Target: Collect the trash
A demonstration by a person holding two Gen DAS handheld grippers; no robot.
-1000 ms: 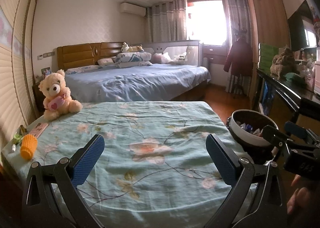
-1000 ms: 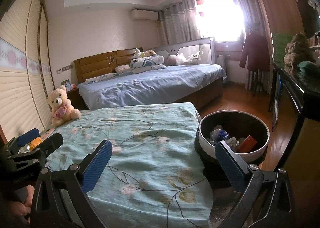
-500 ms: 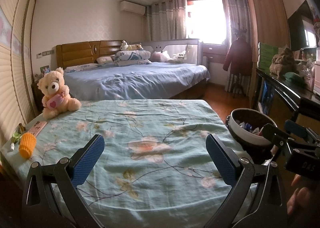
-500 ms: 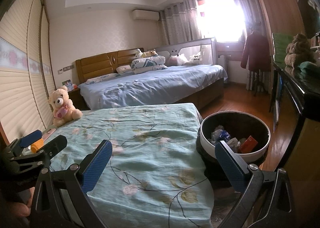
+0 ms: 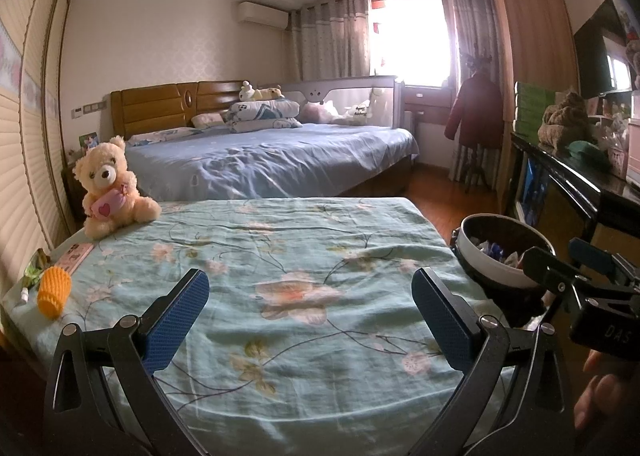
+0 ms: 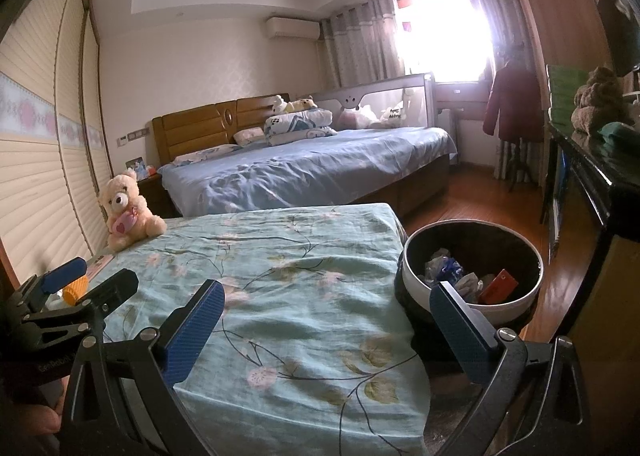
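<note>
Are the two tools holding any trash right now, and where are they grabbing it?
Nothing is held. The left tool and the right tool are both open and empty.

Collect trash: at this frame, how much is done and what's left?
Done: the bin beside the floral bed already holds wrappers and a red packet. In hand: nothing; left gripper and right gripper are open and empty. Left: the orange foam sleeve and green wrapper at the bed's left edge.

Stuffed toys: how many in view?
4, possibly more. A cream plush bear with a pink heart sits on the floral table corner; two small plush animals lie on the pillows; a brown plush bear sits on the dark sideboard. Others may be hidden behind the bed rail.
</note>
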